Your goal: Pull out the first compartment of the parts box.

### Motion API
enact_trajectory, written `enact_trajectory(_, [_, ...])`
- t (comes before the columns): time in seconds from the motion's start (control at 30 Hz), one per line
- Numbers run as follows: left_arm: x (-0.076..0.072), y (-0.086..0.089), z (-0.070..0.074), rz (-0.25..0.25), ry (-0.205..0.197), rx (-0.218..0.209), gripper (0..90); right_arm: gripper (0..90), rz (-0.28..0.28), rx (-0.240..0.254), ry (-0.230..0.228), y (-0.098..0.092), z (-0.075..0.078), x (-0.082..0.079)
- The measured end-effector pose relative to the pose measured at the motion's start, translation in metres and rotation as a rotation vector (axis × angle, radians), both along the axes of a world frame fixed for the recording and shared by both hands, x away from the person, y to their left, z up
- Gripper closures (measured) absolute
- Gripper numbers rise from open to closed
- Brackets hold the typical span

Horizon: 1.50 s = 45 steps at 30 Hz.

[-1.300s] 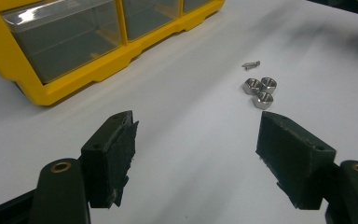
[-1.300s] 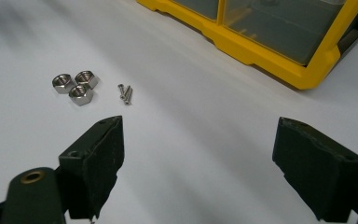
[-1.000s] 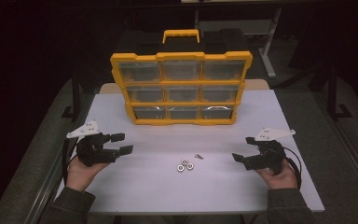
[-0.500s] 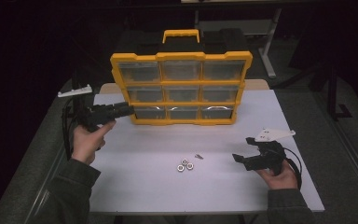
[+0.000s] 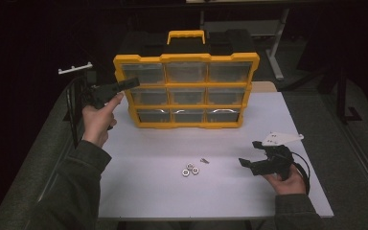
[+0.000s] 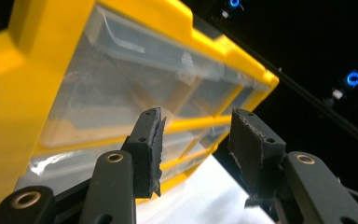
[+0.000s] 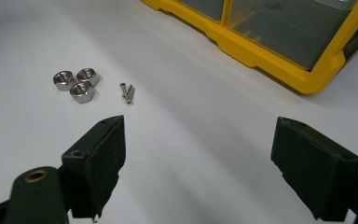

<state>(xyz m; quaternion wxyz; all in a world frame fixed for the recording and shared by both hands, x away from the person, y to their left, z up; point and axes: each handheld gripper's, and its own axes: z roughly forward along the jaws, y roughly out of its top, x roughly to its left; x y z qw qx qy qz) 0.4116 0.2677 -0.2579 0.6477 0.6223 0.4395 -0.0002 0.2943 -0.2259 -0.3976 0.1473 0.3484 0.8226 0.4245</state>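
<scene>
A yellow plastic organiser box (image 5: 187, 91) with a yellow carry handle and three rows of clear drawers stands upright at the far middle of the white table (image 5: 139, 191). The left gripper (image 5: 130, 83) is raised at the box's left edge, its tips level with the middle row and pointing at the left column of drawers; in the left gripper view (image 6: 196, 144) its two black jaws stand partly apart with nothing between them, having just been closing, and the clear drawer fronts (image 6: 121, 88) lie right behind them, though whether a pad touches the box I cannot tell. The right gripper (image 5: 250, 155) rests low at the near right of the table, held in the person's hand, its jaws spread wide and empty, as the right gripper view (image 7: 198, 163) shows. Near the middle of the table, well apart from both tools, lie three silver hexagonal metal nuts (image 5: 189, 169) clustered together, with two small silver screws (image 5: 204, 160) just to their right and a little farther away; the same nuts (image 7: 76, 83) and screws (image 7: 127, 92) sit ahead of the right jaws.
</scene>
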Motion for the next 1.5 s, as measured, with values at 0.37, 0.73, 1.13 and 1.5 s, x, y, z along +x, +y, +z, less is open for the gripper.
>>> enact_trajectory(0.37, [0.012, -0.012, 0.005, 0.093, 0.024, -0.032, 66.8, 17.7, 0.006, 0.005, 0.0, -0.001, 0.0, 0.001])
enact_trajectory(0.73, [0.016, -0.021, 0.001, 0.109, 0.032, -0.072, 74.5, 18.4, 0.014, 0.006, -0.008, -0.001, 0.001, 0.001])
enact_trajectory(1.13, [0.006, -0.016, -0.004, 0.082, 0.054, -0.156, 76.6, 18.6, 0.01, 0.005, -0.012, -0.002, 0.001, -0.001])
enact_trajectory(1.5, [-0.006, -0.013, -0.003, 0.057, 0.057, -0.153, 76.5, 18.5, 0.011, 0.007, -0.017, -0.002, 0.001, -0.001])
